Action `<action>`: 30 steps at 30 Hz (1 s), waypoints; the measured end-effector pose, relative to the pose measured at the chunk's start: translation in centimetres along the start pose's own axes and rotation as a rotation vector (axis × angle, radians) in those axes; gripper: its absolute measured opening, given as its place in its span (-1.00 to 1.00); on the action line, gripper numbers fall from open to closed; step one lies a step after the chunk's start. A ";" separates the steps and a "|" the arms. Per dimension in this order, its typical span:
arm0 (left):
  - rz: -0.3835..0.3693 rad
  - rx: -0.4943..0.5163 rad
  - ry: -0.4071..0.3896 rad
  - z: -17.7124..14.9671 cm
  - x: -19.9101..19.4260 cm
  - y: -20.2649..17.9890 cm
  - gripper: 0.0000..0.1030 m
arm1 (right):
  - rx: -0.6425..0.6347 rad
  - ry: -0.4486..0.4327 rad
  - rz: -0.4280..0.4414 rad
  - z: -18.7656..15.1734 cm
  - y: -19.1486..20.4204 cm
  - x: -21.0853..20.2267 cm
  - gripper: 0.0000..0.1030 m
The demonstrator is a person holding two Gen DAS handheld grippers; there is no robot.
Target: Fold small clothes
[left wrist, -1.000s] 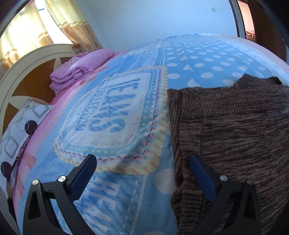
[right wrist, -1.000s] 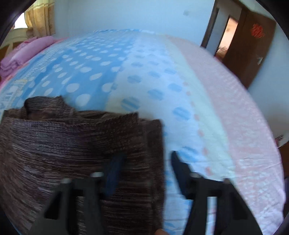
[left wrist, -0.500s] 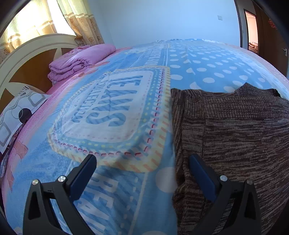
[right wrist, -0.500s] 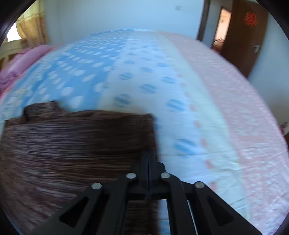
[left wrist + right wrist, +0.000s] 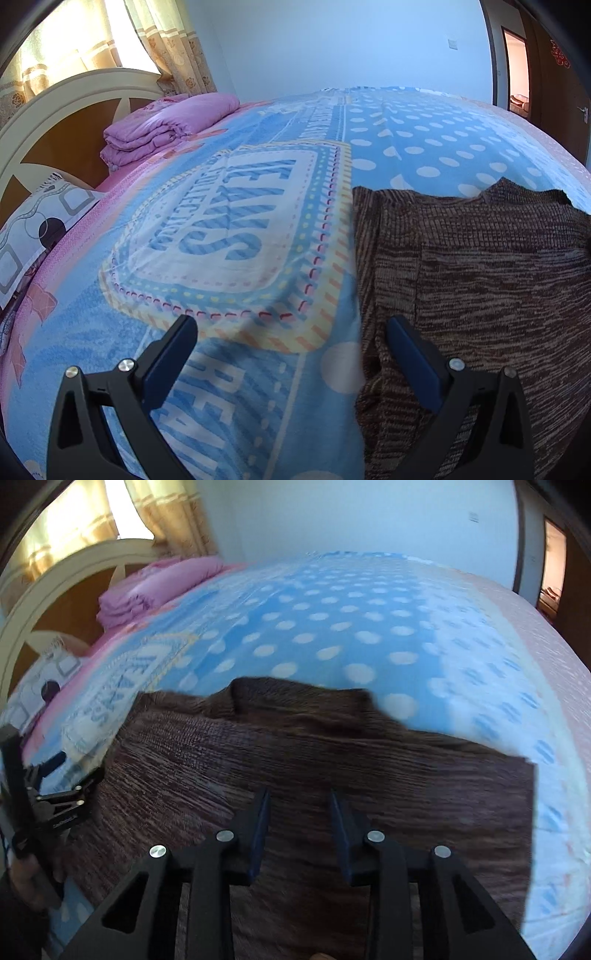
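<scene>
A brown knit garment [image 5: 480, 277] lies flat on the blue patterned bedspread [image 5: 240, 240], its collar pointing away from me. My left gripper [image 5: 288, 325] is wide open and straddles the garment's left edge, one finger over the knit and one over the bedspread. In the right wrist view my right gripper [image 5: 299, 797] hovers over the middle of the garment [image 5: 332, 746]. Its jaws are opening, with no fold pinched between the pads. The left gripper [image 5: 72, 771], held by a hand, shows at that view's left edge.
A folded pink quilt [image 5: 166, 125] and a patterned pillow [image 5: 40, 221] lie by the cream and brown headboard [image 5: 55, 122] at the far left. A dark wooden door [image 5: 554, 92] stands at the far right. Dotted bedspread [image 5: 332, 627] stretches beyond the garment.
The right gripper closed at the garment's right edge, then swung left over the garment's middle and its jaws parted again. The left gripper stayed open and hardly moved.
</scene>
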State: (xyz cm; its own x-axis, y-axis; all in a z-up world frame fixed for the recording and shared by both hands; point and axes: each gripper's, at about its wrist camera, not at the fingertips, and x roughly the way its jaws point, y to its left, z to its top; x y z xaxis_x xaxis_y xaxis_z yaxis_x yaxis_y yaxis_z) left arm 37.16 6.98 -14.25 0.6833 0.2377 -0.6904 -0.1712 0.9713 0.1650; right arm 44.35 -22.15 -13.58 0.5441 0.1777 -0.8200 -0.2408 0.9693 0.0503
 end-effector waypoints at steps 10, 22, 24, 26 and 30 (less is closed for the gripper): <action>-0.053 -0.119 0.019 -0.1 0.4 2.3 1.00 | 0.090 -0.064 -0.028 -1.8 -3.2 -4.4 -0.28; -0.054 -0.147 0.069 -0.7 0.4 2.9 1.00 | 0.044 0.005 -0.186 -13.6 -9.5 -10.7 -0.30; -0.060 -0.133 0.074 -1.1 -0.2 2.9 1.00 | 0.050 -0.013 -0.182 -13.7 -9.1 -11.7 -0.28; -0.071 -0.122 0.084 -1.4 -0.8 3.4 1.00 | -0.014 -0.056 -0.212 -13.8 -7.4 -12.7 -0.24; -0.060 -0.067 0.095 -2.0 -1.7 3.8 1.00 | -0.130 -0.121 -0.144 -13.8 -2.3 -14.0 0.12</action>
State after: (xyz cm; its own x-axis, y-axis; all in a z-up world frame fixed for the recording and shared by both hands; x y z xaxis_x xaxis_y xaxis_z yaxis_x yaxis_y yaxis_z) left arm 33.91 10.24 -13.82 0.6240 0.1749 -0.7616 -0.1814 0.9804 0.0765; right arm 26.23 -29.22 -10.10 0.6705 0.0660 -0.7389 -0.2512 0.9574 -0.1424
